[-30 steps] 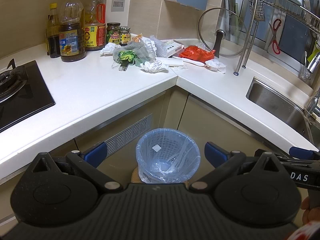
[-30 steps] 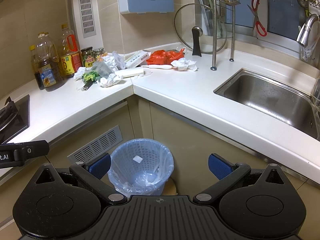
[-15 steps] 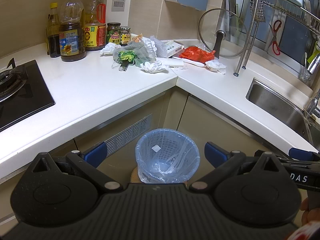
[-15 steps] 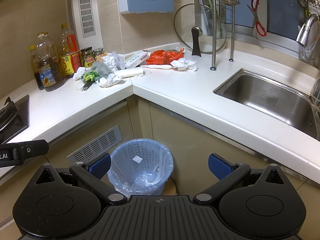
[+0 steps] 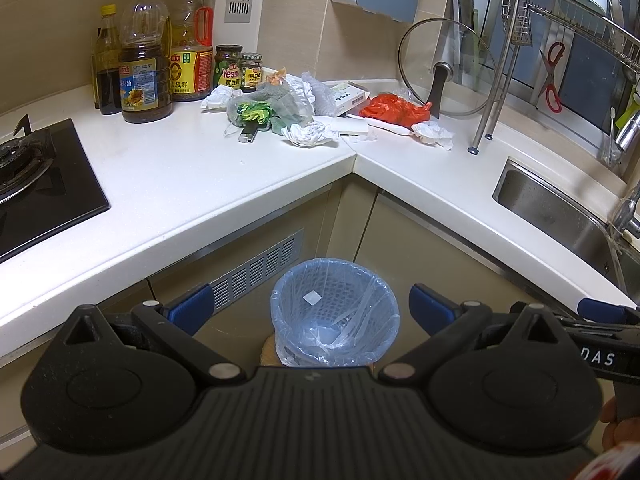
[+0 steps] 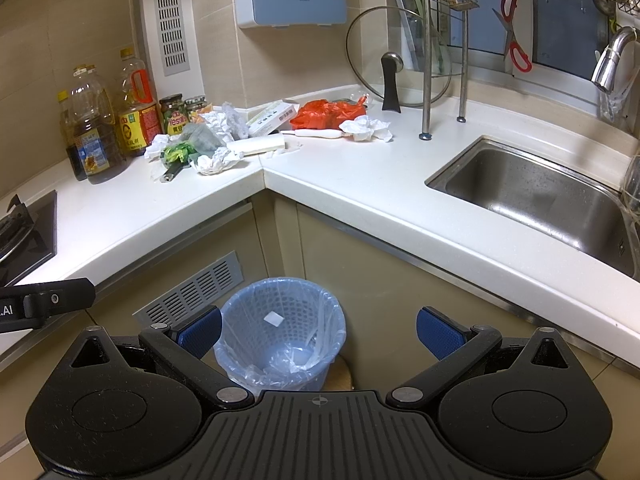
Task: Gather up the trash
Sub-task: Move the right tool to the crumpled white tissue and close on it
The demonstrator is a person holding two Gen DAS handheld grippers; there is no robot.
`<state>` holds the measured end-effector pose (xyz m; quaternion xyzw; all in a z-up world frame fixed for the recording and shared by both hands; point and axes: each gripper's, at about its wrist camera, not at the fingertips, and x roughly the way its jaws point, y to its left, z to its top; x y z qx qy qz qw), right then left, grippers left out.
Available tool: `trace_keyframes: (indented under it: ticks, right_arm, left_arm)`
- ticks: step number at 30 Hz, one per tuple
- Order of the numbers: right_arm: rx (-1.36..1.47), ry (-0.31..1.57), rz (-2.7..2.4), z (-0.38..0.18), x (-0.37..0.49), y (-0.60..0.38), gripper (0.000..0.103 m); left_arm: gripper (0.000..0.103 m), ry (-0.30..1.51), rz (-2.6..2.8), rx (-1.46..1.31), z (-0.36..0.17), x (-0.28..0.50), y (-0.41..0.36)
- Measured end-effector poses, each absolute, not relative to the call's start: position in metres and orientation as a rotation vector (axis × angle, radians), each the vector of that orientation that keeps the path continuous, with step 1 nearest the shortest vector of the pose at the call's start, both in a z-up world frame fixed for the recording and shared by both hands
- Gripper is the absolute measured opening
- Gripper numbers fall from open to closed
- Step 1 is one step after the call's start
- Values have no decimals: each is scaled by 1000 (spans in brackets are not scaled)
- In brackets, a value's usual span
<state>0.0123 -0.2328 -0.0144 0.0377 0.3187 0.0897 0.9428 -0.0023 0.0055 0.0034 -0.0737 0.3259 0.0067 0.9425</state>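
Note:
A blue mesh bin (image 5: pixel 335 312) (image 6: pixel 280 332) lined with a clear bag stands on the floor in the cabinet corner. Trash lies piled on the white counter's corner: crumpled white tissues (image 5: pixel 308 134) (image 6: pixel 366 128), a clear bag with green scraps (image 5: pixel 264 110) (image 6: pixel 188 148), a red plastic bag (image 5: pixel 394 108) (image 6: pixel 328 114), a white box (image 5: pixel 346 96) (image 6: pixel 274 116) and a lighter (image 5: pixel 247 135). My left gripper (image 5: pixel 310 308) hangs open over the bin, holding nothing. My right gripper (image 6: pixel 318 326) is open beside it, also holding nothing.
Oil bottles (image 5: pixel 144 64) and jars (image 5: pixel 229 66) stand against the back wall. A gas hob (image 5: pixel 36 184) is at the left, a steel sink (image 6: pixel 532 196) at the right. A glass lid (image 5: pixel 446 66), a dish rack leg (image 6: pixel 426 64) and red scissors (image 6: pixel 514 36) sit behind the trash.

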Motion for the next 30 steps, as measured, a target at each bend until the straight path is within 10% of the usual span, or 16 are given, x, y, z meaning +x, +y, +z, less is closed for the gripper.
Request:
trace_keyframes:
  ticks: [30]
  right_arm:
    - [25,483,191,-5,199,-241,103]
  left_arm:
    - [103,553,-5,-193,0,169,32]
